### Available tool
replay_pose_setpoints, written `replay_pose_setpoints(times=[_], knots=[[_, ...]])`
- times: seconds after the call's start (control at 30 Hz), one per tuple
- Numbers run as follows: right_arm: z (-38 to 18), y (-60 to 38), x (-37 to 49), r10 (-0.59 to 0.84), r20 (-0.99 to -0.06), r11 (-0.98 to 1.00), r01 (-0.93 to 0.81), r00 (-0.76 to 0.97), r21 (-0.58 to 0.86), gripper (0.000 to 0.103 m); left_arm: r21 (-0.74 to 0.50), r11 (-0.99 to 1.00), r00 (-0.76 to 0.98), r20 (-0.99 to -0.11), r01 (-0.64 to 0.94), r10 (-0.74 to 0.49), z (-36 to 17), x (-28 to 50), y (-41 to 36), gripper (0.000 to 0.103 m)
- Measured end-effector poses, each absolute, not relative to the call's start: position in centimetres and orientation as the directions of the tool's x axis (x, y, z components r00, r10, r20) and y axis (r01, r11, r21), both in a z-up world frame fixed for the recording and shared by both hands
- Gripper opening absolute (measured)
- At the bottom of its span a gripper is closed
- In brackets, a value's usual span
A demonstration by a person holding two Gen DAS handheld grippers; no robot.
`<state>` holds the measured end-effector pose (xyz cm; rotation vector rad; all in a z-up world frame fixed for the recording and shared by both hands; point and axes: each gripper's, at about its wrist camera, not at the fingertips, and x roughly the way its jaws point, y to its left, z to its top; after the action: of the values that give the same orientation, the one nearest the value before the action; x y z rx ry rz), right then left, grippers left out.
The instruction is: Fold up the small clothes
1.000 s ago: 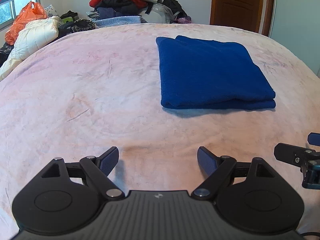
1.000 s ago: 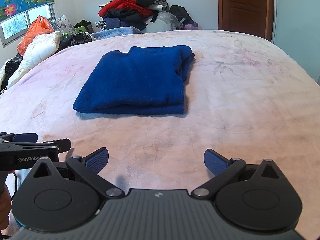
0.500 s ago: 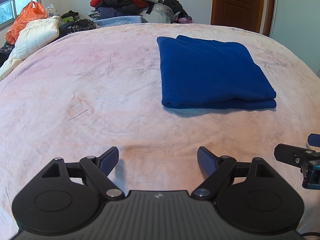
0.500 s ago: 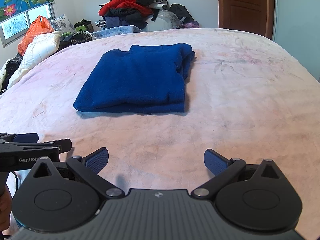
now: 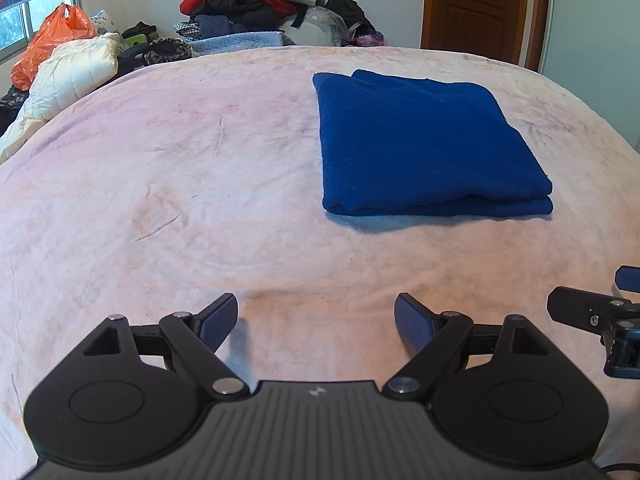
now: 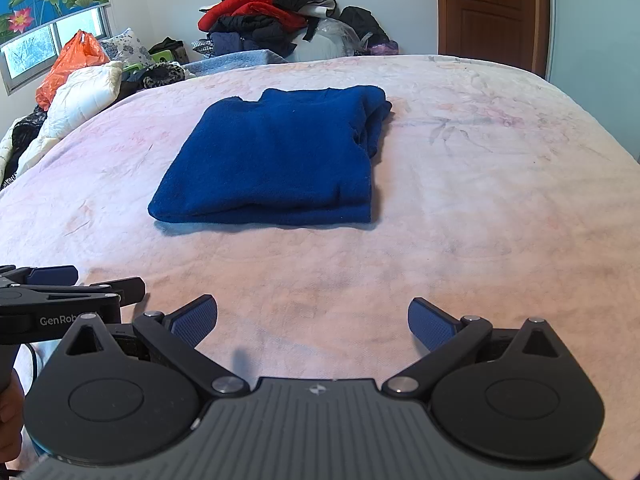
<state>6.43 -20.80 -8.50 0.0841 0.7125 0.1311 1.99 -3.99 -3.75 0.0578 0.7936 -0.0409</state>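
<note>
Nothing has changed over the last second; I read the fold as finished.

Left wrist view: my left gripper (image 5: 316, 316) has kept still, jaws wide with only bedspread between them, matching the earlier frames. One blue garment (image 5: 424, 144) lies folded into a neat stack on the bed (image 5: 160, 168), toward its far right part, well clear of both grippers; a sliver of the right gripper (image 5: 600, 320) shows at the right edge.

Right wrist view: my right gripper (image 6: 312, 320) is likewise wide and empty, unmoved. I count one folded garment (image 6: 272, 160), two grippers, and one heap of unfolded clothes (image 6: 272, 16) beyond the bed's far edge. I judge that a fresh piece comes next.
</note>
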Motion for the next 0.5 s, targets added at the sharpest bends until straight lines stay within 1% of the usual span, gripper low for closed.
replay_pose_setpoints(times=[0.5], knots=[[-8.56,-20.76,6.46,0.151,-0.646,0.988,-0.091,0.749,0.125,0.103,0.045,0.997,0.699,-0.715,0.055,-0.006,-3.85,2.02,-4.14,0.086]])
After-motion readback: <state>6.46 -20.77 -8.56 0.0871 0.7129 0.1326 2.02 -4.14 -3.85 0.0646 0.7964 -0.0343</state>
